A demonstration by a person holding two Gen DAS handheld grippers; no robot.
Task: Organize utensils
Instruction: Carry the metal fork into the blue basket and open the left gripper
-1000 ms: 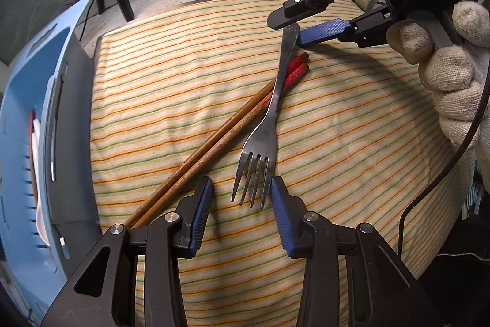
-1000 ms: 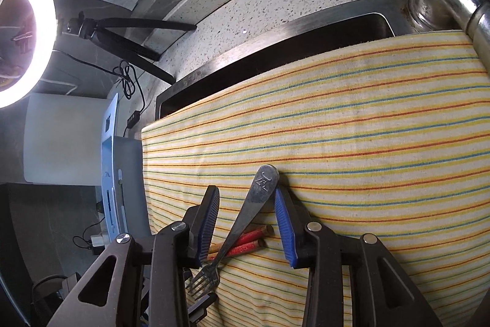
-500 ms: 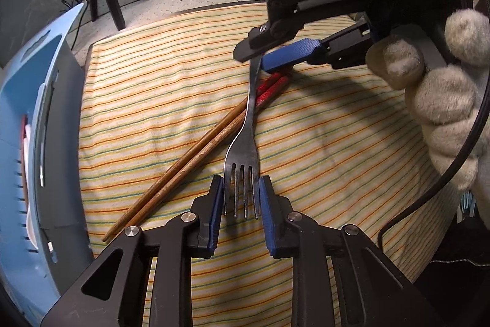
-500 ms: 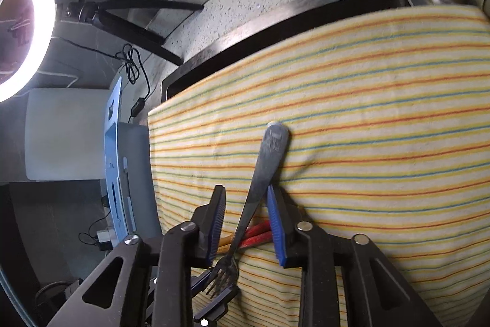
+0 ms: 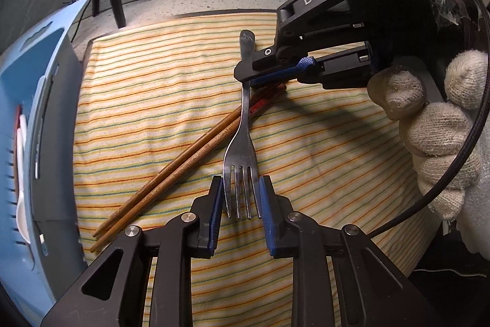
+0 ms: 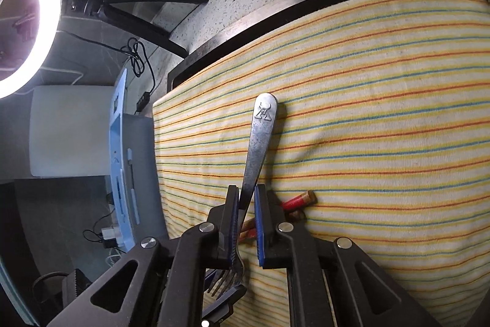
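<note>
The fork (image 5: 242, 124) is thin, stiff steel, light and slick, lying across two wooden chopsticks (image 5: 183, 158) on the soft striped cloth (image 5: 153, 100). The right tongs (image 6: 246, 213) clench its narrow handle, the best hold; the left tongs (image 5: 240, 201) bracket the tines, seemingly pinching them

Chopsticks (image 5: 190, 164) under fork (image 5: 242, 143); blue rack (image 5: 39, 143) beside.

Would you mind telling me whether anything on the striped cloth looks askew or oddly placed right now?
Yes: the fork lies crossed over the red-tipped chopsticks, with both the left gripper and right gripper closed around it at opposite ends.
</note>
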